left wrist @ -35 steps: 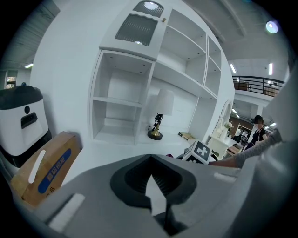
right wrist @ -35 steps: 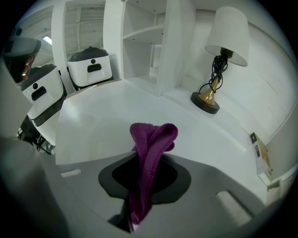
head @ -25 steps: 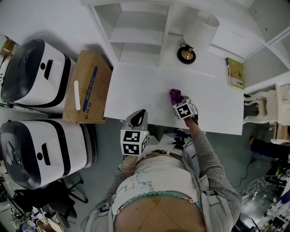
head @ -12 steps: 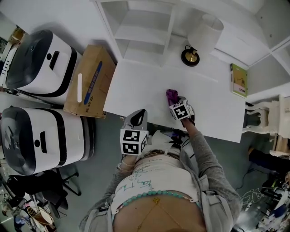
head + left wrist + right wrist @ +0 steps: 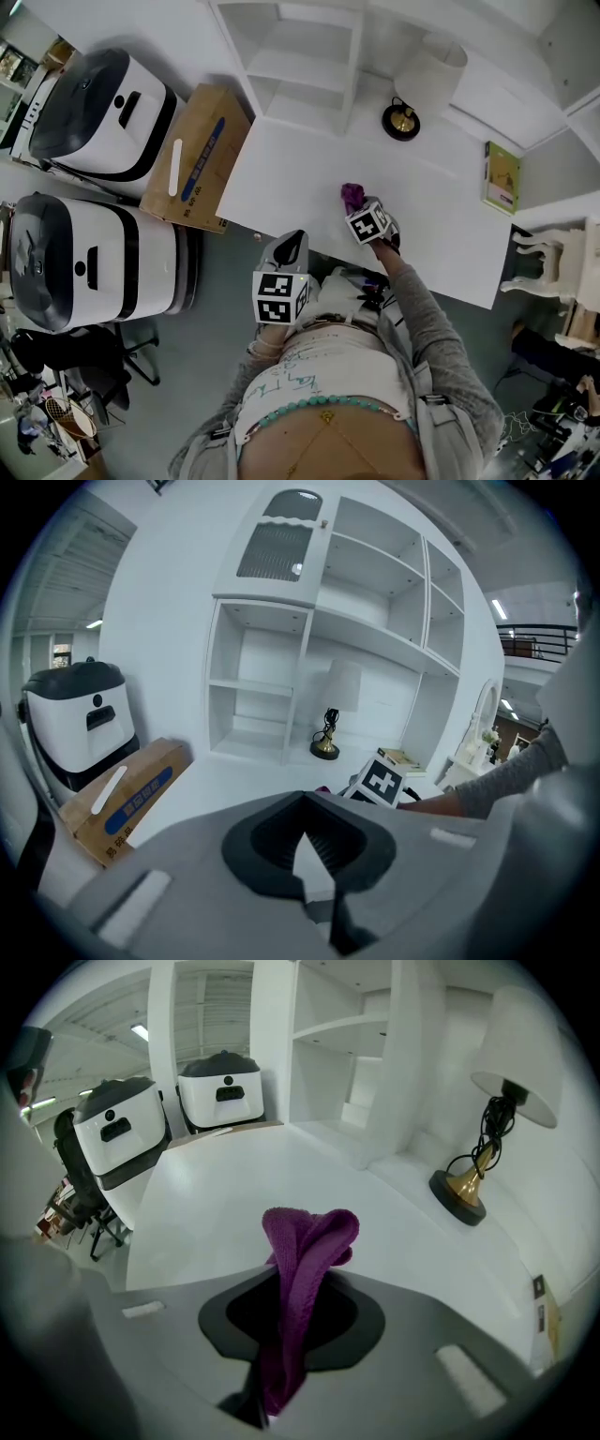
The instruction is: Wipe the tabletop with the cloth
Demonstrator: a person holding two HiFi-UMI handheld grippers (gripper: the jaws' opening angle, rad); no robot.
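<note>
The right claw (image 5: 361, 208) pinches the purple cloth (image 5: 305, 1241), whose bunched free end juts forward past the tips over the tabletop's (image 5: 281, 178) near middle (contact unclear). Bare surface spreads ahead and leftward. The left claw (image 5: 289, 246), closed and empty, hangs off the near edge.

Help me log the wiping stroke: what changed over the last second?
The right hand-held gripper, shut on the purple cloth, slid it slightly left across the tabletop. Nothing was newly grasped or released. The left hand-held gripper stayed shut and empty, off the tabletop's front edge; the lamp and book did not move.
</note>
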